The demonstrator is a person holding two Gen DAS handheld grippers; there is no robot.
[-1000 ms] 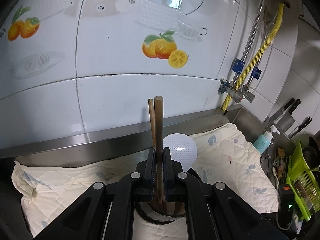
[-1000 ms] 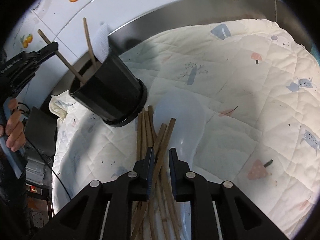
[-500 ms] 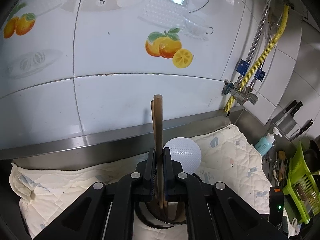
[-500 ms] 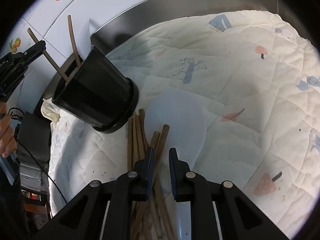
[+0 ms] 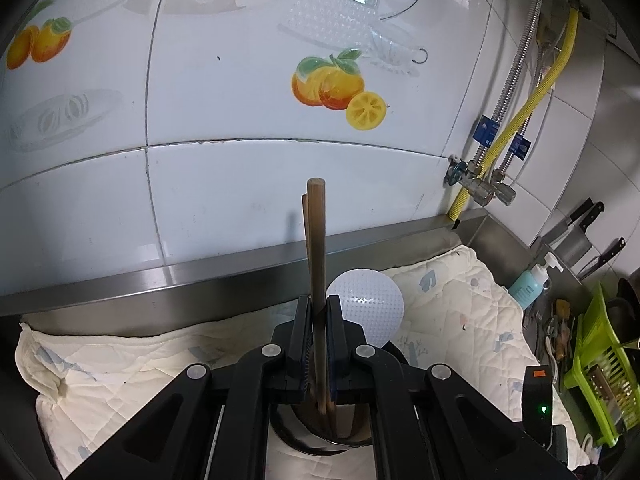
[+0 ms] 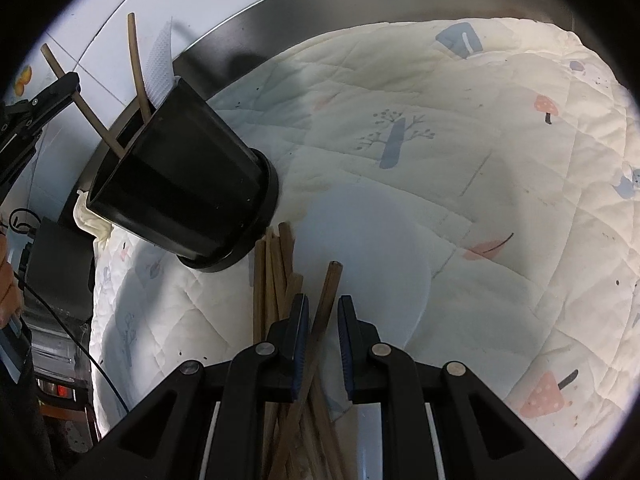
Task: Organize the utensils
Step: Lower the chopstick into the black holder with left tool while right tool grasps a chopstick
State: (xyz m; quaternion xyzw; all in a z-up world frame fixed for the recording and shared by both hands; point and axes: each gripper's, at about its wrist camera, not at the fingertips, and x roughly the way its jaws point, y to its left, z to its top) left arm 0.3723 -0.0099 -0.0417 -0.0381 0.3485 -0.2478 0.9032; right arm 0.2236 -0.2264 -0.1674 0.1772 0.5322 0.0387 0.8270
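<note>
My left gripper [image 5: 318,312] is shut on a brown chopstick [image 5: 316,240] that stands upright, its lower end inside the black holder [image 5: 320,440]. A white perforated paddle [image 5: 366,308] rises from the holder behind it. In the right wrist view the black holder [image 6: 180,196] leans on the cloth, with the left gripper [image 6: 60,92] above its rim. My right gripper [image 6: 323,308] is shut on a chopstick [image 6: 330,288] that slants up between its pads. Several loose chopsticks [image 6: 268,280] lie beside a flat white paddle [image 6: 360,248].
A quilted cream cloth [image 6: 460,140] covers the steel counter below the tiled wall [image 5: 240,120]. At the right stand pipes [image 5: 492,184], a soap bottle [image 5: 528,288], knives and a green rack [image 5: 596,368]. A person's hand [image 6: 6,292] shows at the left edge.
The right gripper has drifted a little across the cloth with its chopstick, so the holder sits further left in its view. The left gripper keeps still on its chopstick.
</note>
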